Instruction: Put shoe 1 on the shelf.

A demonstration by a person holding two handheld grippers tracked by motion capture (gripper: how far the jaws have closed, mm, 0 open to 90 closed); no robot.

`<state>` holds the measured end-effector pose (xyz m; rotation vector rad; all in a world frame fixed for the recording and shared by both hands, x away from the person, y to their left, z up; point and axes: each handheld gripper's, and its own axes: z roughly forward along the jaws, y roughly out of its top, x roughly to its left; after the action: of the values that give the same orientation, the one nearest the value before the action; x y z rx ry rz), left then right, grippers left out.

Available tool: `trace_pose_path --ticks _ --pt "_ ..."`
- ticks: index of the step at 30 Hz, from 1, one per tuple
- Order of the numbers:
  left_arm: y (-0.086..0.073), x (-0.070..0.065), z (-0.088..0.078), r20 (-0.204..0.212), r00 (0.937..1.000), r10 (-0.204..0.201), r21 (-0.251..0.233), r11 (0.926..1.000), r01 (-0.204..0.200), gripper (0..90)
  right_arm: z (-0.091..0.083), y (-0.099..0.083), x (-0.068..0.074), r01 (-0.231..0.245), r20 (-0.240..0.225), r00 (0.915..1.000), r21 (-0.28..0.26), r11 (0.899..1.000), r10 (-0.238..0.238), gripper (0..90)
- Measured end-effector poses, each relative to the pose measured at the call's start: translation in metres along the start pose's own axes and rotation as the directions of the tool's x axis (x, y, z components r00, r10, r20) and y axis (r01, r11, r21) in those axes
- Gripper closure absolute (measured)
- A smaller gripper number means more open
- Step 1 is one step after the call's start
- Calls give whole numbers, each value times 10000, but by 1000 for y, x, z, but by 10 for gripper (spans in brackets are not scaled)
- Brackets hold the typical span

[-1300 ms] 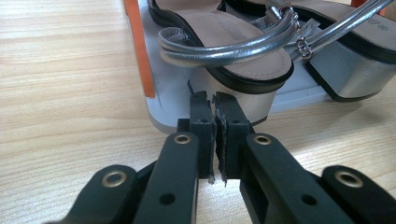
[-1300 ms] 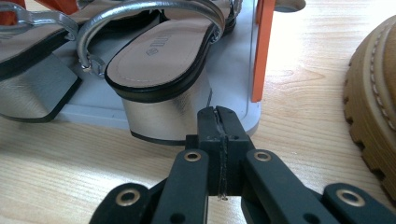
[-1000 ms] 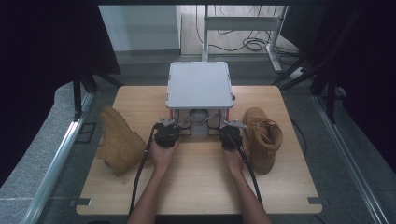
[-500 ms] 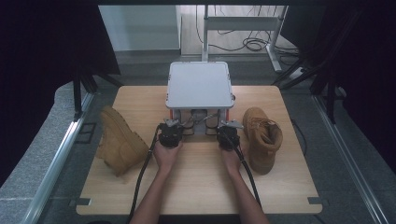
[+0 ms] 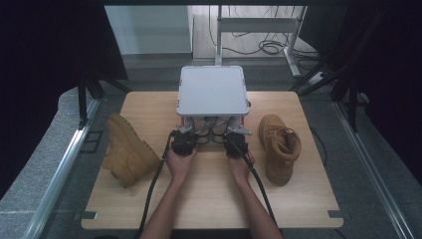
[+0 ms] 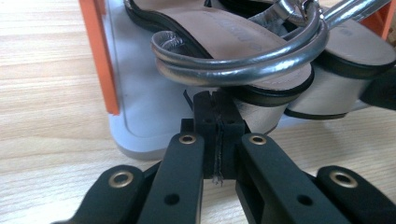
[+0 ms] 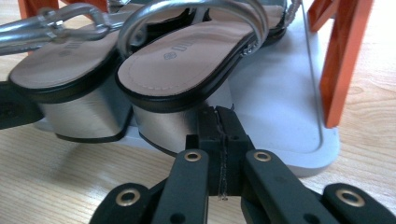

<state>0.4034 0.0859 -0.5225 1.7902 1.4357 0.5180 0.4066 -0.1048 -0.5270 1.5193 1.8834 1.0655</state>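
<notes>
Both hands have crept slightly up the frame since a second ago, bringing each hand-held gripper to the front of the shelf. Nearest, low in the high view, two forearms rise from the bottom edge over the pale wood-grain surface (image 5: 209, 199). Two grippers sit at centre: the left hand-held gripper (image 6: 218, 122) and the right hand-held gripper (image 7: 223, 128), each matte black with brass-ringed rivets, each clenched with pads pressed flat together and nothing between them. Just past their tips stand two sandals (a pair): the left sandal (image 6: 261, 42) and the right sandal (image 7: 187, 56), with tan, smooth insoles, black-edged soles, blocky silver metallic heels and shiny rounded silver straps. They rest on the lower tray of a small grey shelf (image 5: 213, 90), a rounded-corner plastic rack with orange posts, centre of the high view. Flanking it are two tan suede boots: one boot (image 5: 127, 152) on its side at left, another boot (image 5: 279, 145) upright at right.
</notes>
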Motion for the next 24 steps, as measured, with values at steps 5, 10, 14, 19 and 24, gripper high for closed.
trace_pose_path --ticks 5,10,14,19,24 --pt "0 0 0 70 10000 30 -6 10000 -30 895 0 0 0 45 -36 10000 22 10000 -45 892" --pt "-2 1 -6 285 9995 101 -145 9998 -97 887 -2 -1 1 153 -90 9998 92 9998 -152 892" --pt "-3 3 -17 438 9990 123 -346 9993 -107 882 -8 -2 0 283 -180 9994 32 9996 -282 891" --pt "-4 6 -32 708 9975 23 -493 9988 12 877 -21 -4 -2 301 -347 9989 -152 9994 -306 891" --pt "-11 4 -45 1127 9936 93 -613 9981 -24 859 -37 -7 -4 270 -644 9975 -306 9992 -289 889"
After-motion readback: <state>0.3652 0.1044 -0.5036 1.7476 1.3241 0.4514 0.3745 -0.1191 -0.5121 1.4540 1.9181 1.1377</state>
